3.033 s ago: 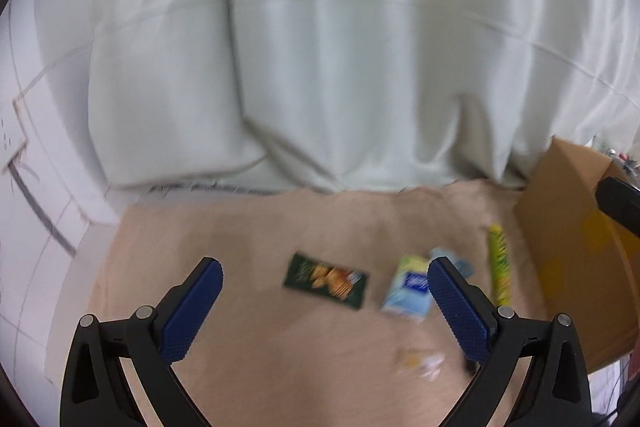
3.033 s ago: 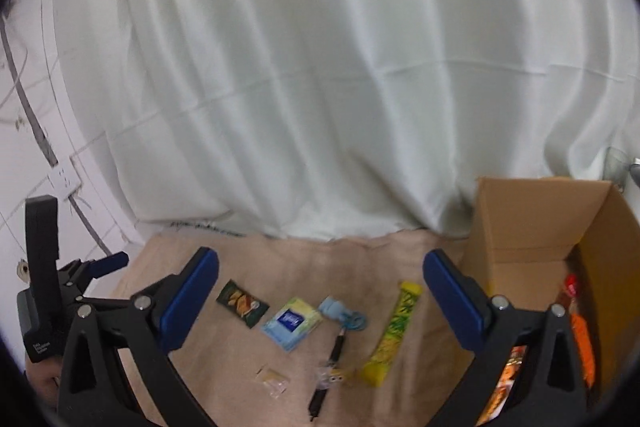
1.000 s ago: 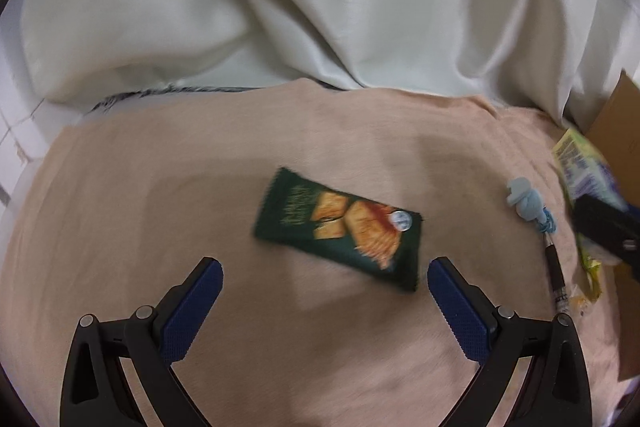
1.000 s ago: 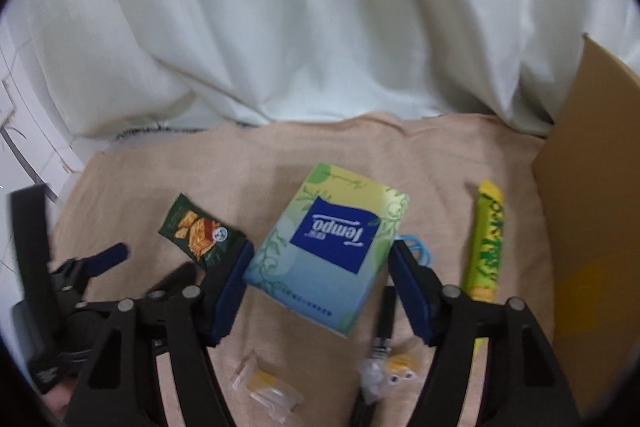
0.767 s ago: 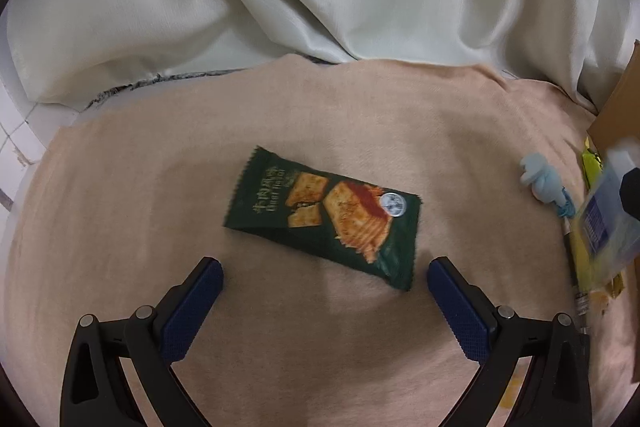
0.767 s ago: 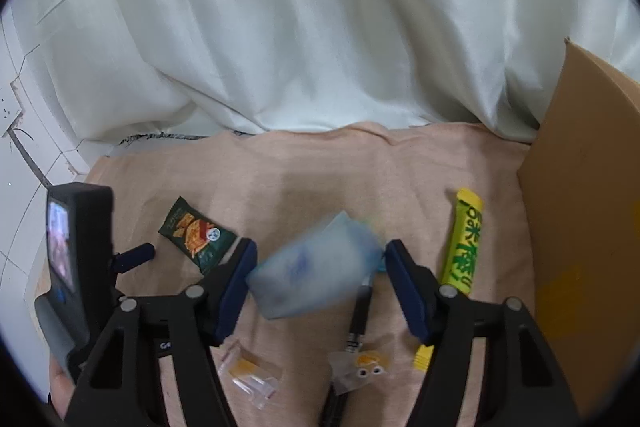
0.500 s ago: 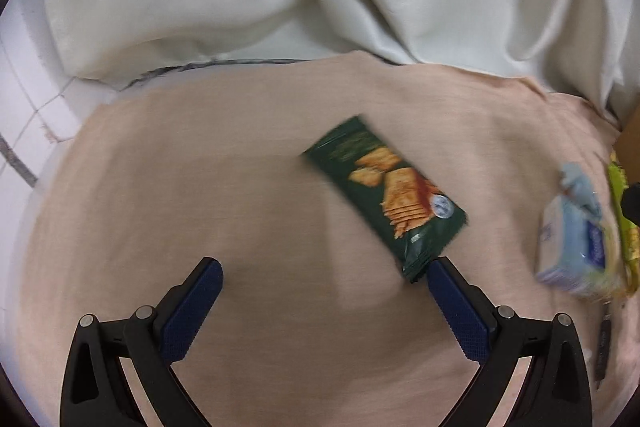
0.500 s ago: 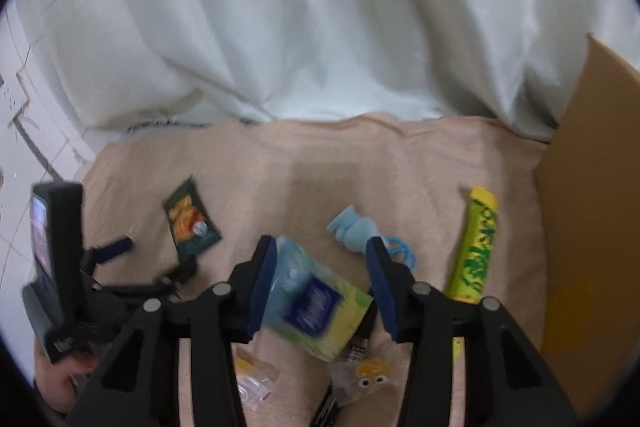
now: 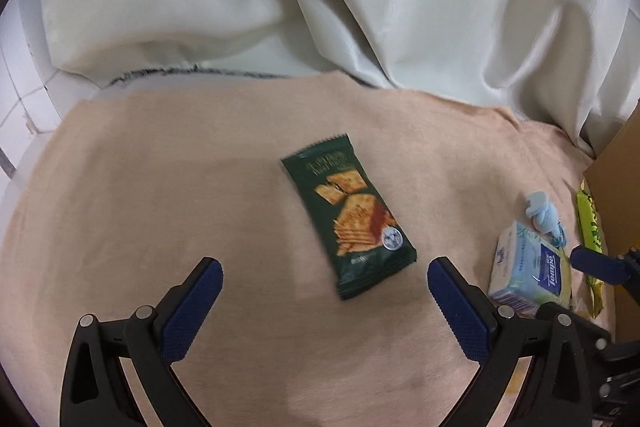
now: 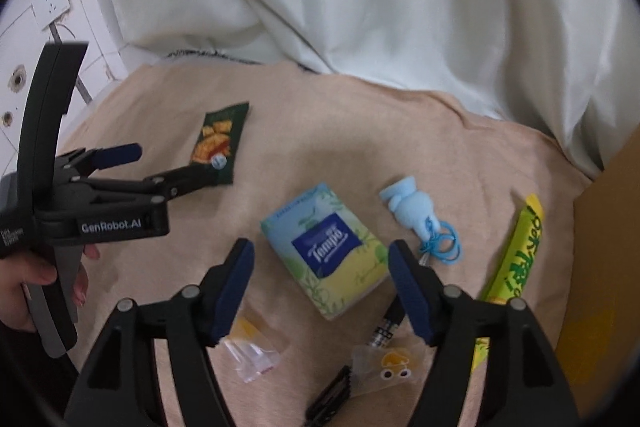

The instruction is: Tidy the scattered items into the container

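Note:
A green cracker packet (image 9: 349, 215) lies on the beige cloth; my left gripper (image 9: 324, 291) is open with its tips just short of the packet's near end. It also shows in the right wrist view (image 10: 219, 143). A Tempo tissue pack (image 10: 326, 250) lies flat on the cloth between the open fingers of my right gripper (image 10: 320, 275), not gripped. It shows at the right of the left wrist view (image 9: 530, 273). The cardboard box (image 10: 604, 267) stands at the right edge.
On the cloth lie a blue rabbit keychain (image 10: 416, 209), a yellow-green snack stick (image 10: 518, 247), a black pen (image 10: 384, 331), and two small clear bags (image 10: 256, 351) (image 10: 384, 363). White curtain (image 9: 360, 7) hangs behind. The left gripper's body (image 10: 80, 211) is at left.
My right gripper held the tissue pack up, then opened; the pack now lies on the cloth between its fingers. My left gripper has turned and closed in on the cracker packet.

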The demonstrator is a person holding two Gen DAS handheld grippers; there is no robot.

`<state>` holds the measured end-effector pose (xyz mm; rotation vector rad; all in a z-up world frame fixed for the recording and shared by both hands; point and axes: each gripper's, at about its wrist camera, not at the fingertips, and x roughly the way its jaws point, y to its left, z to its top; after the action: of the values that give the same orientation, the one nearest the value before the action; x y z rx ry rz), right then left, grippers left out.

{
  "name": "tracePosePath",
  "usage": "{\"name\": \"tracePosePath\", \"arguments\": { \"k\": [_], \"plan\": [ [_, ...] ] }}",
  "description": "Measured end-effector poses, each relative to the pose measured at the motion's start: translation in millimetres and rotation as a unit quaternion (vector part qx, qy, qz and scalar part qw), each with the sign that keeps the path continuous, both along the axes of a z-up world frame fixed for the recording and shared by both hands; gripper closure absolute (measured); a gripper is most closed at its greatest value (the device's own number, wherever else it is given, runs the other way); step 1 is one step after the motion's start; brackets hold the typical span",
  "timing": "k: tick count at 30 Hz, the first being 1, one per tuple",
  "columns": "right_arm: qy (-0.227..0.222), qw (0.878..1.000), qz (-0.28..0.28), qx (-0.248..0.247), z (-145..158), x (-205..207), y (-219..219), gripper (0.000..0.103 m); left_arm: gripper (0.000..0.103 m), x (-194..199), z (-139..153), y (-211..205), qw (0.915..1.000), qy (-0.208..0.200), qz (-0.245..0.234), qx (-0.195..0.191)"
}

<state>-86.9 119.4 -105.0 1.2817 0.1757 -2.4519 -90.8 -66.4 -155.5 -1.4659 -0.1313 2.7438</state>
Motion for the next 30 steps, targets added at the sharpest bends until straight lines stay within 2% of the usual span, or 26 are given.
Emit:
{"name": "tracePosePath", "arguments": {
  "k": [2, 6, 11, 18, 21, 24, 27, 30],
  "plan": [
    [-0.008, 1.0, 0.002, 0.006, -6, -5, 2, 0.03, 0.0, -1, -1, 2, 1.0, -0.002, -0.002, 0.002],
    [0.004, 0.999, 0.021, 0.024, -9, -11, -2, 0.029, 0.0, -1, 2, -3, 1.0, -0.001, 0.003, -0.004],
    [0.011, 0.998, 0.039, 0.045, -13, -17, -8, 0.024, 0.0, 0, 5, -17, 0.9999, -0.002, 0.013, 0.001],
    [-0.017, 0.997, 0.041, 0.059, -20, -18, -4, 0.023, 0.0, -2, 3, -14, 1.0, -0.005, 0.006, 0.002],
    [-0.008, 0.998, 0.039, 0.047, -18, -17, -6, 0.025, 0.0, -5, 1, -8, 1.0, -0.007, -0.001, 0.003],
    [-0.021, 0.999, 0.03, 0.036, -18, -17, -6, 0.031, 0.0, -9, 2, -1, 0.9999, -0.004, -0.004, 0.01],
    [-0.012, 1.0, 0.002, -0.009, -6, -11, 1, 0.032, 0.0, -16, 3, 6, 0.9998, 0.0, -0.003, 0.018],
    [-0.026, 0.999, -0.005, -0.02, -4, -8, 6, 0.032, 0.0, -26, -2, 14, 0.9999, -0.007, 0.013, 0.005]
  ]
}}
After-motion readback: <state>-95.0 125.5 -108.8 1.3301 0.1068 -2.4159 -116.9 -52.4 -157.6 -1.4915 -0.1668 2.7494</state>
